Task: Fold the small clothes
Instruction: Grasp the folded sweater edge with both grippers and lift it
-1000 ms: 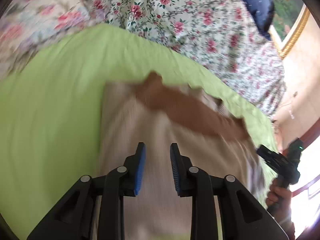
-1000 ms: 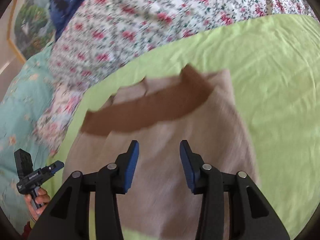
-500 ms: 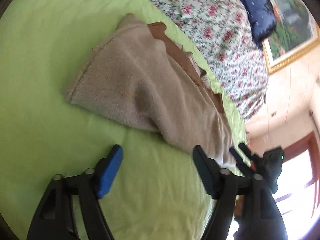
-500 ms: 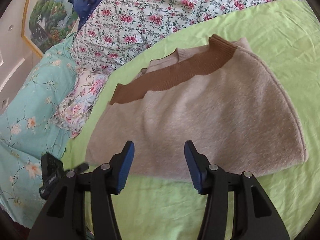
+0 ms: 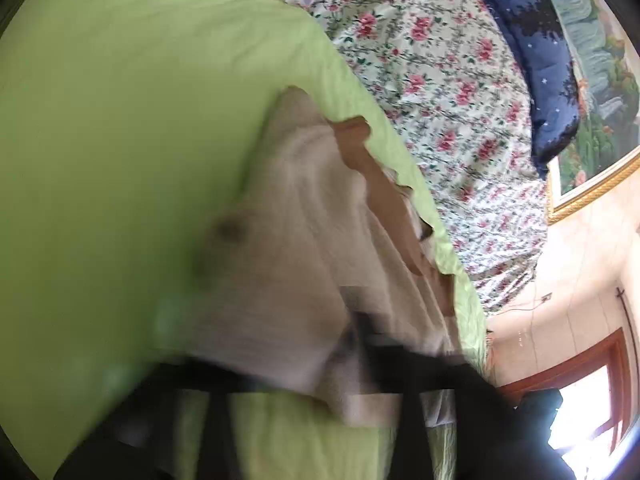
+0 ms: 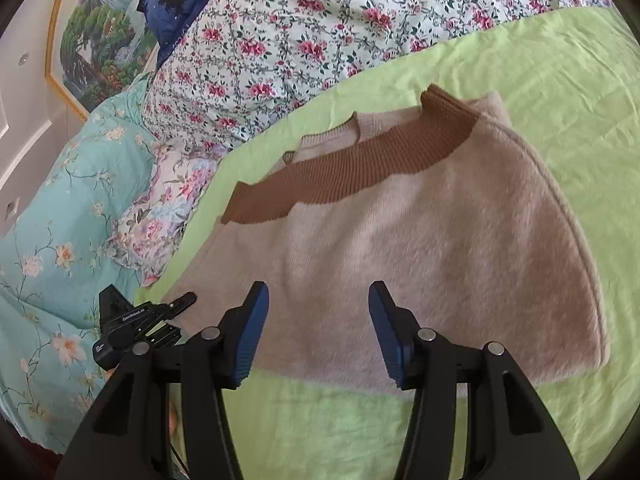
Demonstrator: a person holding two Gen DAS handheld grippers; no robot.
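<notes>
Right gripper hangs low over the near edge of the folded beige sweater, its two blue-padded fingers spread wide apart with nothing between them, the knit showing plainly in the gap. That sweater lies flat on the lime-green sheet, doubled over so that its brown ribbed band runs in a curve across the far side, with a paler neckline edge peeking out just beyond it. Off to the left of the right wrist view the left gripper sits at the sweater's left corner, right at the border of the green sheet, seen side-on as a black body with printed lettering. From its own camera everything close up is smeared: the black frame is a dark blur across the bottom and pale knit seems to drape over it, so I cannot tell whether its fingers are spread or pinched on the cloth. Beyond the green sheet a rose-printed floral quilt is bunched up, a turquoise flowered bedspread lies to the left of it, a navy starred pillow rests at the head, and a gold-framed landscape painting hangs on the wall behind.
</notes>
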